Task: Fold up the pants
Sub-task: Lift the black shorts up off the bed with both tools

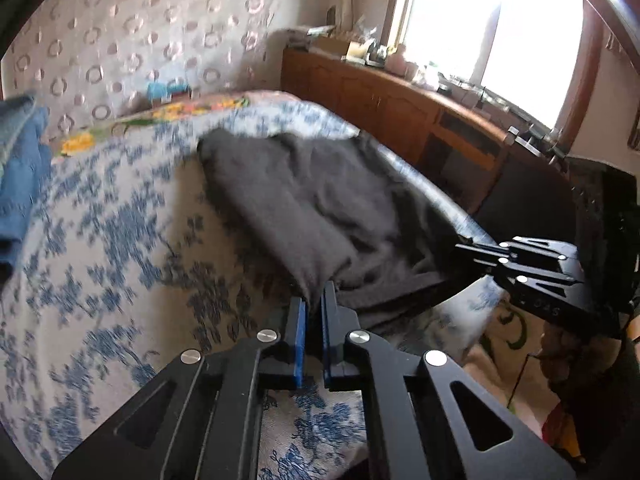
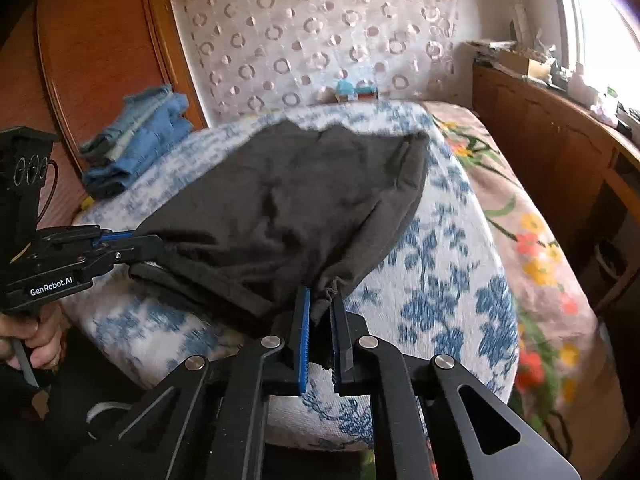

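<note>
Clearly soft, limp pants (image 2: 288,200): we pinch near hem corners, left gripper (image 1: 314,304) and right gripper (image 2: 320,304), 2 jaw pairs clamped on cloth.

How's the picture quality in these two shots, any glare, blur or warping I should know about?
Left wrist view: the window is blown out to white, the bedspread is smeared by motion blur, and fisheye bends the wooden cabinet. Right wrist view: glare at the window, the dark pants lose fold detail, and the bedspread's edges are softly blurred.
</note>
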Available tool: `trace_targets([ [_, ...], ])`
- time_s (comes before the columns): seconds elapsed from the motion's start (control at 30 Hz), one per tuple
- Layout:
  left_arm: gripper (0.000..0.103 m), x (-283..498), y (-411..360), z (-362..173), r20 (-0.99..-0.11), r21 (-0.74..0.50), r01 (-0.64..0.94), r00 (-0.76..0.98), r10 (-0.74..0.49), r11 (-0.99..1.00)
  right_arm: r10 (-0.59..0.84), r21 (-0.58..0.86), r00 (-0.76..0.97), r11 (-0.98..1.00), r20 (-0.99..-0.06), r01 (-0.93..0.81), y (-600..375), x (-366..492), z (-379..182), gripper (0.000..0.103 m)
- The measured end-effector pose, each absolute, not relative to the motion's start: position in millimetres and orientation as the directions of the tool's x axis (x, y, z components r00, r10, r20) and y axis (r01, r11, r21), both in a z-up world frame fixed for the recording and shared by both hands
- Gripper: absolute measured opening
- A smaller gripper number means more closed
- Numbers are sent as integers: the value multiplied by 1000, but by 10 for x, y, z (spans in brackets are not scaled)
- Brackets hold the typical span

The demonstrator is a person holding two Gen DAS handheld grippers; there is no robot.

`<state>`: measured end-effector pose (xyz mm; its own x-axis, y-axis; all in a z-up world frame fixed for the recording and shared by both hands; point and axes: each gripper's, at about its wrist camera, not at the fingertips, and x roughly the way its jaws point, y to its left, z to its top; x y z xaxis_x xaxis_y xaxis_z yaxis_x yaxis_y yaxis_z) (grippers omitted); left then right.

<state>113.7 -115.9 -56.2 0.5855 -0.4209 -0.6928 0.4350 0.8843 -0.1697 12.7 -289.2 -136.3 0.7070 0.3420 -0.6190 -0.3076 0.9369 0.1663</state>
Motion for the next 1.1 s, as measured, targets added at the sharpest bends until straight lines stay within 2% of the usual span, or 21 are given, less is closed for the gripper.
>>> trace_targets([
  [0.4, 6, 878, -817, 502, -532, -181, 461, 697, -481, 869, 446, 154, 786, 893, -428, -422, -2943, -150, -344, 7],
  [0.77, 6, 588, -421, 1286, -386, -107, 428, 814, -434, 897, 507, 42, 816, 855, -278, -517, -2692, -424, 505, 7],
  [0.93, 6, 647, -228, 1358, -366, -90, 388, 844, -393, 917, 532, 0, 809, 836, -252, -549, -2550, -439, 669, 7],
  [1.1, 6, 968, -72, 1188, -383, -56, 336, 862, -331, 940, 536, -6, 792, 827, -293, -562, -2433, -88, 568, 7],
])
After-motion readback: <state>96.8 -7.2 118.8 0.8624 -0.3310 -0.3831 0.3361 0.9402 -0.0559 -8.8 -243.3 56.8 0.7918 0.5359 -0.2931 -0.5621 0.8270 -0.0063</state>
